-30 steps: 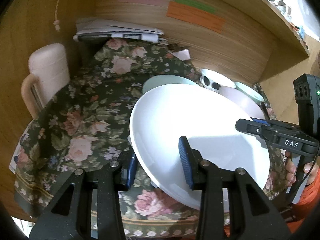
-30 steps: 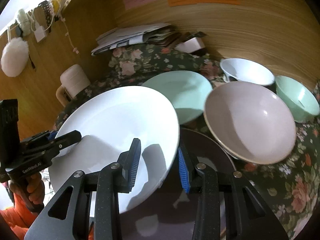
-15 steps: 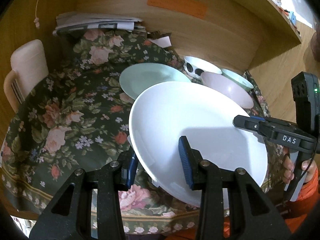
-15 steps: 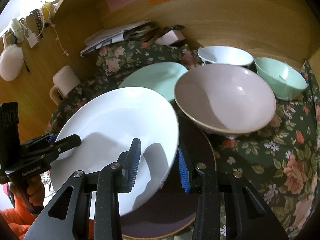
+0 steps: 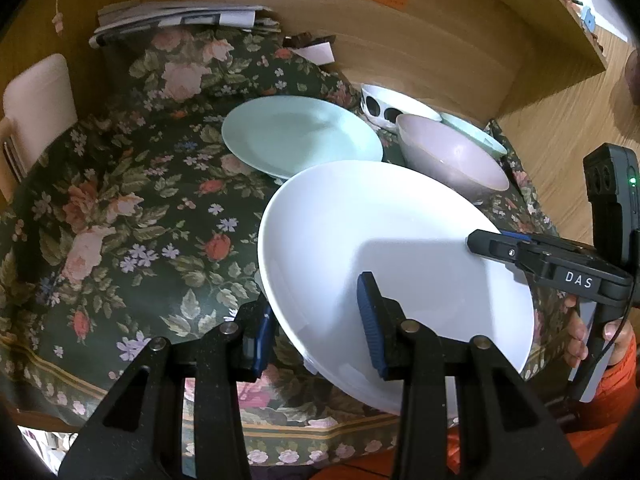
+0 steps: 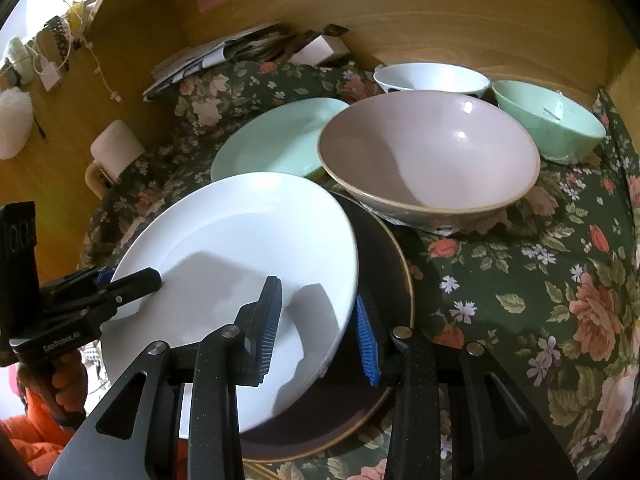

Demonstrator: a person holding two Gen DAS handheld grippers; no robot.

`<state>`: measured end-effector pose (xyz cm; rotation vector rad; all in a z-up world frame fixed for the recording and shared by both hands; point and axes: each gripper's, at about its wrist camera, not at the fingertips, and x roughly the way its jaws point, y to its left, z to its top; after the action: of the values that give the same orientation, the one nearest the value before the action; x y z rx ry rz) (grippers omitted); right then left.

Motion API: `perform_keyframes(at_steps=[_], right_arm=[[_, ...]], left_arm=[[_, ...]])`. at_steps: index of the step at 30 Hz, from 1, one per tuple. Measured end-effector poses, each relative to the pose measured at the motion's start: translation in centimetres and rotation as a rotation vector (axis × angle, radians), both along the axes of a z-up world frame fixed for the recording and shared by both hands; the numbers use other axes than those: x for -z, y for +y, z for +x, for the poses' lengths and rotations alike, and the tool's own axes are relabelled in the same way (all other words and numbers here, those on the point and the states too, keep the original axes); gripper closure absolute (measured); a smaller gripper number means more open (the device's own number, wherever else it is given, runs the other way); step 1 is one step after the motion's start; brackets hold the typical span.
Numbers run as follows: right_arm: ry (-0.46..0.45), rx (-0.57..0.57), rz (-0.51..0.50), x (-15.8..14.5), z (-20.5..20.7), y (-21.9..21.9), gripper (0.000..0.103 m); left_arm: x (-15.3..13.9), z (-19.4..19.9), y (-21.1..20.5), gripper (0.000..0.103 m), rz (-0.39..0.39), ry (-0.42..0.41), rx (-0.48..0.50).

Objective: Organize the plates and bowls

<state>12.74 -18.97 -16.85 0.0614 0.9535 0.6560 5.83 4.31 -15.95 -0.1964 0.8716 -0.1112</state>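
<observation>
A large white plate (image 5: 380, 240) hangs tilted just above the floral tablecloth, gripped at opposite rims. My left gripper (image 5: 316, 328) is shut on its near-left rim. My right gripper (image 6: 320, 320) is shut on the other rim, one blue pad inside and one under the edge. Beneath the white plate (image 6: 240, 240) lies a dark brown plate (image 6: 388, 264), partly covered. Behind stand a pink bowl (image 6: 428, 152), a mint plate (image 6: 276, 140), a white bowl (image 6: 432, 76) and a mint bowl (image 6: 548, 124).
The tablecloth (image 5: 120, 200) covers a table set in a wooden alcove. A pale mug (image 5: 38, 96) stands at the far left. A stack of papers (image 5: 176, 20) lies at the back. A hand in an orange sleeve (image 5: 600, 360) holds the right gripper.
Both grippers have carried the white plate forward and down toward the table. It now hangs lower over the dark brown plate, closer to the pink bowl. Both grips are unchanged.
</observation>
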Motion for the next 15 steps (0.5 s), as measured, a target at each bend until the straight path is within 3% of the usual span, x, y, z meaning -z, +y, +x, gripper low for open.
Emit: perform_keyframes(at_steps=[15], right_arm=[[-0.026,0.031,-0.030,-0.39,-0.05,-0.63,0.070]], left_arm=[[0.70,0.28,-0.56,0.066,0.009,0.008,0.016]])
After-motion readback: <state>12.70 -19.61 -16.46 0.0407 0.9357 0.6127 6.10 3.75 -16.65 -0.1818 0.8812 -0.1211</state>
